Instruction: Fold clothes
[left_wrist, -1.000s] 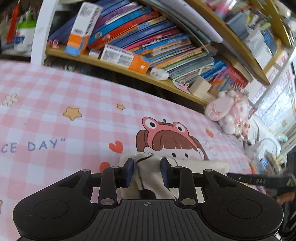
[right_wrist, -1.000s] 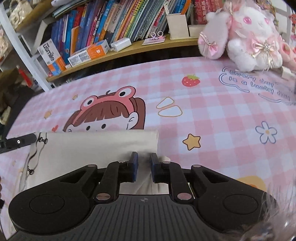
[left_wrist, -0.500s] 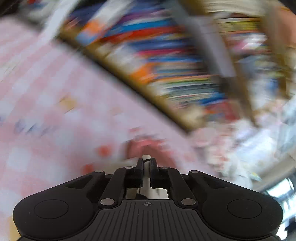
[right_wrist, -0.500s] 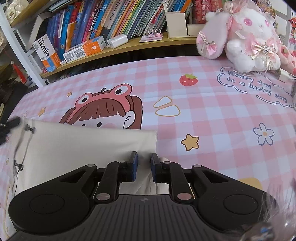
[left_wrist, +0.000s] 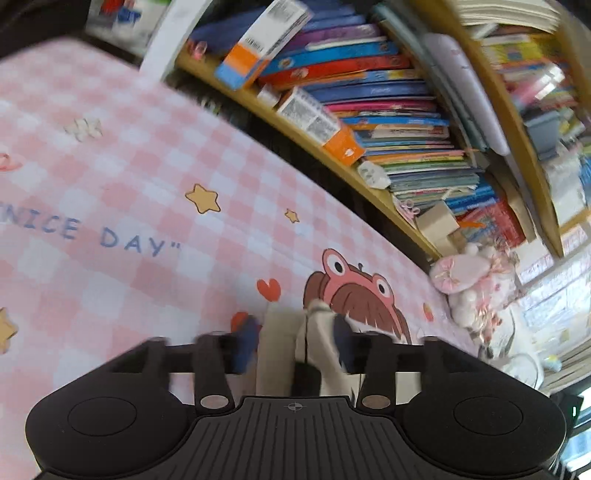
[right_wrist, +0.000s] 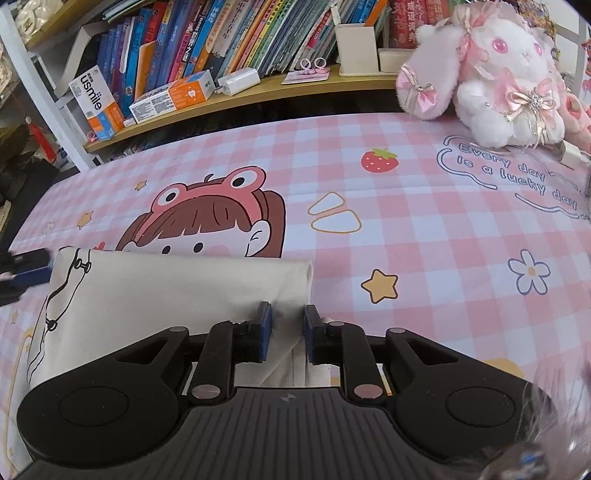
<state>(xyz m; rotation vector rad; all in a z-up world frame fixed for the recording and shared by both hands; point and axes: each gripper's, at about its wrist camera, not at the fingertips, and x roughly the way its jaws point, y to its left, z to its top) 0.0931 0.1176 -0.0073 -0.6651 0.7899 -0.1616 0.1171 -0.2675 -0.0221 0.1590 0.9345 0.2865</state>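
Right now a cream folded cloth (right_wrist: 177, 295) with a black line drawing on it lies on the pink checked tablecloth (right_wrist: 424, 229), just below the cartoon girl in a frog hat (right_wrist: 218, 218) printed there. The right gripper (right_wrist: 287, 326) sits at the cloth's right end. Its jaws are only a little apart and are opening, with an edge of the cloth between the blue pads (right_wrist: 264, 325). The pads seem not to squeeze it.

At the cloth's left end is the left gripper (left_wrist: 295, 343). Its jaws are about half open and opening too. The cloth (left_wrist: 280, 339) bunches up between the blurry fingers, loose, not pinched. You can also see this gripper as a blue blur (right_wrist: 26, 269) at the left edge of the right camera view.

Behind the table a wooden bookshelf (right_wrist: 240, 99) holds many bright books. A fluffy white and pink bunny toy (right_wrist: 509, 74) sits at the far right on the tablecloth.
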